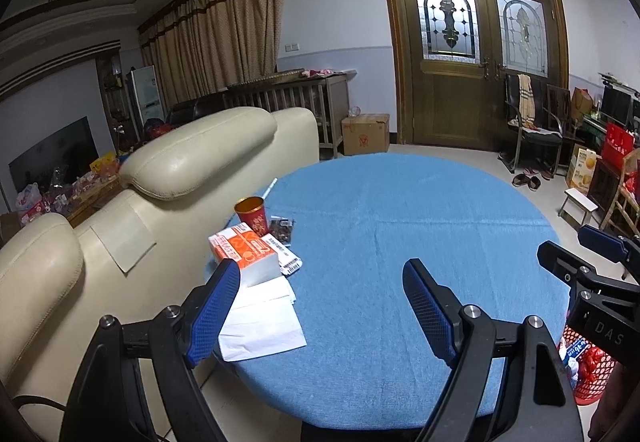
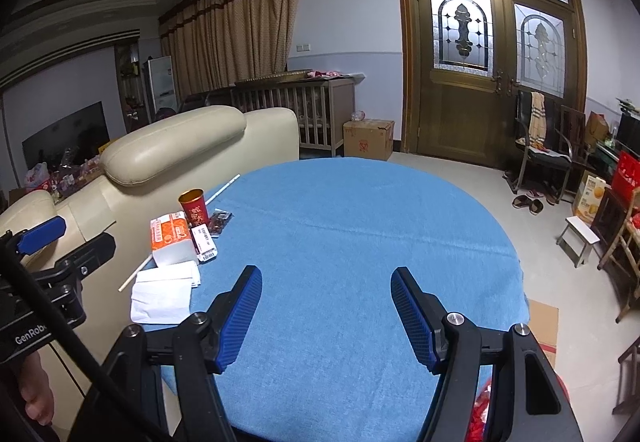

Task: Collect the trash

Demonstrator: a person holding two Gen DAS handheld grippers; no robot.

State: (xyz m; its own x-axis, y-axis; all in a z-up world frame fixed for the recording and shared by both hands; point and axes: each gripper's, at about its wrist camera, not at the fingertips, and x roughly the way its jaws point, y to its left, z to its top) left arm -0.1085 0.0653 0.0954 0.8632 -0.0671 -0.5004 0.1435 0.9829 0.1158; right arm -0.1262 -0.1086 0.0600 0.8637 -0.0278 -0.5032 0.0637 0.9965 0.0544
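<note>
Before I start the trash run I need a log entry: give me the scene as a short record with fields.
surface: round blue table
trash cluster: table's left edge, by the sofa
items: red cup, orange box, white paper, dark packet, straw
basket: red, on the floor at the table's right
left claw: open, empty
right claw: open, empty

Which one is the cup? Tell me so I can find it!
Find the round table with the blue cloth. At its left edge, by the cream sofa, sits a small pile of litter. The cup stands upright behind the orange-and-white box: red, gold inside.
</note>
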